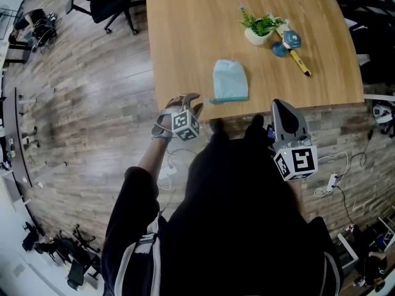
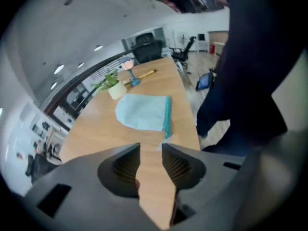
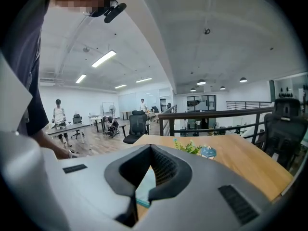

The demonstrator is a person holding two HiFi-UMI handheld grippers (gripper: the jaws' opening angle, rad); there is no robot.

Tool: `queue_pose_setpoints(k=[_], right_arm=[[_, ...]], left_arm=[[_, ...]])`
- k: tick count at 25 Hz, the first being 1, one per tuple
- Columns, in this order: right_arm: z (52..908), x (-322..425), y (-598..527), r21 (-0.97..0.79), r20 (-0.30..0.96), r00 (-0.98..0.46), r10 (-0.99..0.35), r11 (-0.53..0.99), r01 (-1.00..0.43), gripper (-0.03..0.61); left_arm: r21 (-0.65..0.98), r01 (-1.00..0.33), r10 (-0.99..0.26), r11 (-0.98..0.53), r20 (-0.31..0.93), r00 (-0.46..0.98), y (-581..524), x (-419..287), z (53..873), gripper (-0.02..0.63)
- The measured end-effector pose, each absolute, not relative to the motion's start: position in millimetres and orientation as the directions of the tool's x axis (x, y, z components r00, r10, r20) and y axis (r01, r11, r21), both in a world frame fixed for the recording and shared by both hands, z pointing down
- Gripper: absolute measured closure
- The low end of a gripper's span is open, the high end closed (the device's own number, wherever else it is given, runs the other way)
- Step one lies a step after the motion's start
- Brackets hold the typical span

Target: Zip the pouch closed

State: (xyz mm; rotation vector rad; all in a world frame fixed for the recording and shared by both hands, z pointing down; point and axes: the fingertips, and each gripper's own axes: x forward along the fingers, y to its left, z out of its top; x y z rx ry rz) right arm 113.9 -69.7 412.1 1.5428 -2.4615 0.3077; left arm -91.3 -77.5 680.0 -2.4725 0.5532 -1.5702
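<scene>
The pouch (image 1: 230, 80) lies by the bench's (image 1: 185, 42) near edge, within reach; left gripper (image 2: 150, 150) fingers parted, right gripper (image 3: 150, 153) fingers closed, both empty.

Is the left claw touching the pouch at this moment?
Apart. The left gripper view shows bare table between the open left claw and the pouch lying ahead of it.
</scene>
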Motion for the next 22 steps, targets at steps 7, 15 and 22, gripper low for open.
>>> queue_pose_setpoints(k=[7,15,22], right_arm=[[416.1,111.8,-64.1,-0.051,0.307,-0.397,-0.865,0.402,-0.914,0.566],[414.8,117.6,-59.4,-0.038,0.317,-0.374,-0.871,0.383,-0.923,0.566],[415.0,119.8,-55.3,-0.031,0.313,-0.371,-0.874,0.381,-0.924,0.566]], left_arm=[[-0.463,0.211,-0.378,-0.861,0.86,0.343,-78.4,-87.4,738.2,0.491],[-0.456,0.212,-0.372,-0.864,0.864,0.34,-76.2,-81.3,744.9,0.492],[-0.469,0.209,-0.392,-0.858,0.861,0.324,-80.3,-73.8,748.1,0.588]])
